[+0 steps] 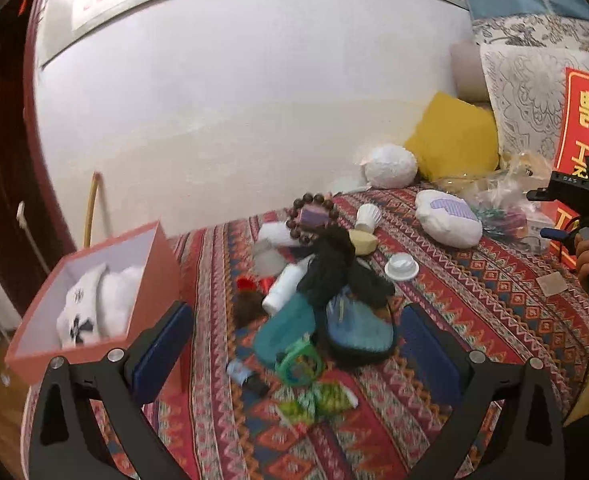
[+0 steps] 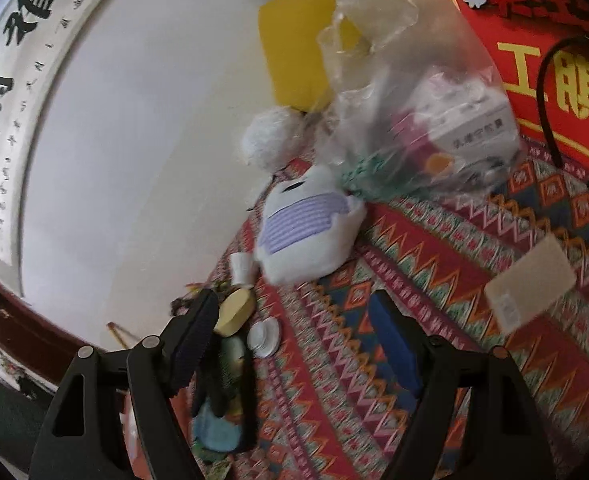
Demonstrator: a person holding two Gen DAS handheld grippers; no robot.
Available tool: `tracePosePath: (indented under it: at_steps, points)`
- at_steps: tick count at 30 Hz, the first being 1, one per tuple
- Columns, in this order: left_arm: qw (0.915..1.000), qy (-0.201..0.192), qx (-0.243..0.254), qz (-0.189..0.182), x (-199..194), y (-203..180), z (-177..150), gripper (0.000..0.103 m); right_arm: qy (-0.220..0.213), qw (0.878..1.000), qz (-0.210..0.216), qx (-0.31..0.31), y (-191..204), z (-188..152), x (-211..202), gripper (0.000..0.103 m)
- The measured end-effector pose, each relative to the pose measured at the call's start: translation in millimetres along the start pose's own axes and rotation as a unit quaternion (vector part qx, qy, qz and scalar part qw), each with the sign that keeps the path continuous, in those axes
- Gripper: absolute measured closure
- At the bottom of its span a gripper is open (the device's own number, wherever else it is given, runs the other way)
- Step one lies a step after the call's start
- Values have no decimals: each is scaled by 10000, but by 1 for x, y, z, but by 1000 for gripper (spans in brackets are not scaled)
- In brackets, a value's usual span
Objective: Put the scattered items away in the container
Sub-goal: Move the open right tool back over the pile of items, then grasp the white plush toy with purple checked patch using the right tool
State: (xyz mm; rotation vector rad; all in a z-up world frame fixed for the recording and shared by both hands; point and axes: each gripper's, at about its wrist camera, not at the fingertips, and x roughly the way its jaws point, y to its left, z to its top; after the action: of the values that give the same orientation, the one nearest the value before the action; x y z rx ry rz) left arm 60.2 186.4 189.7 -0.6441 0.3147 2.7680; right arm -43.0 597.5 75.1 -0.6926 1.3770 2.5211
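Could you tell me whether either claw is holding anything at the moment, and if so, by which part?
Nothing is held: the left claw and the right claw both stand open and empty above the patterned cloth.

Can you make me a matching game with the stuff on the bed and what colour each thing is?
Things:
1. cushion
2. box
3. bead bracelet
4. little cup

Colours:
A. white
B. yellow
C. pink
D. dark brown

Pairs: 1-B, 2-C, 3-D, 4-A
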Motion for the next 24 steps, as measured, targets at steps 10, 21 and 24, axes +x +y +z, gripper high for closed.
tracePosePath:
  at_steps: [10,21,24]
  points:
    - [9997,132,151,111,19,-8,-10,0,658,9767,1268,1600,-30,6,122,0]
    - [9991,420,-62,-22,28,0,-21,0,285,9624,1500,2245,-60,13,201,52]
    - [9989,467,-45,20,18,2,-33,0,402,9696,1418,1955,-44,5,173,67]
